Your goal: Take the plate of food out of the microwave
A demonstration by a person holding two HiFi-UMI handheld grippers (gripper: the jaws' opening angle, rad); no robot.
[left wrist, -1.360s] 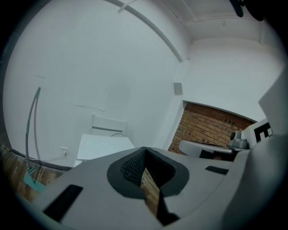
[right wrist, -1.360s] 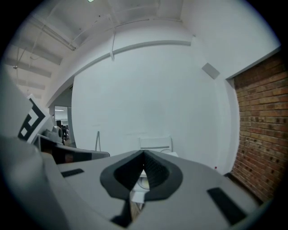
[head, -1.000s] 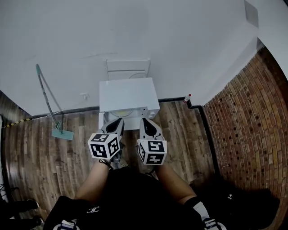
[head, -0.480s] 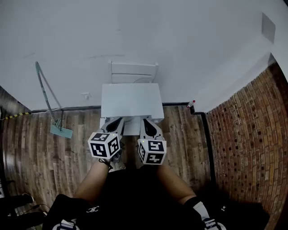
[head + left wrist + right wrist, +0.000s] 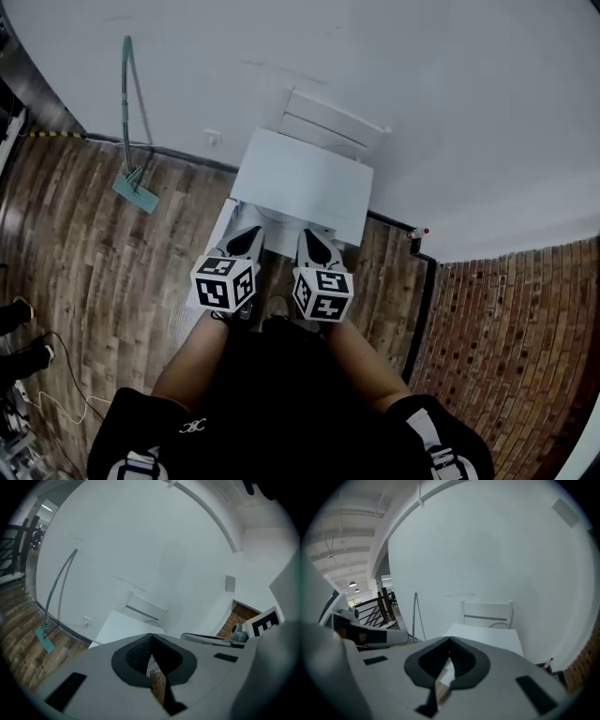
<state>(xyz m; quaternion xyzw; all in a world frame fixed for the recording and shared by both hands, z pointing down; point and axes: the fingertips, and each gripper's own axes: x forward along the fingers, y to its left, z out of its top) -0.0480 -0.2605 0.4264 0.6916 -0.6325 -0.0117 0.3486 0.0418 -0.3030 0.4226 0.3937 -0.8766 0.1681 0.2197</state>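
A white boxy unit (image 5: 305, 178) stands against the wall; its flat top also shows in the left gripper view (image 5: 124, 627) and the right gripper view (image 5: 485, 637). Below its front edge lies a pale lower part (image 5: 277, 217), and I cannot make out a plate or food there. My left gripper (image 5: 251, 234) and right gripper (image 5: 314, 236) hover side by side just in front of that edge, pointing at it. The left gripper's (image 5: 151, 637) jaw tips meet with nothing between them. The right gripper (image 5: 450, 641) is likewise shut and empty.
A white chair (image 5: 328, 117) stands behind the unit at the wall. A mop (image 5: 133, 183) leans on the wall at the left. A small red-capped bottle (image 5: 419, 232) sits in the corner by the brick surface (image 5: 506, 337). Shoes (image 5: 14, 314) and a cable lie at the far left.
The head view has swung, so the unit now sits tilted and higher right. Both grippers have come forward and down toward its front edge, still side by side and shut.
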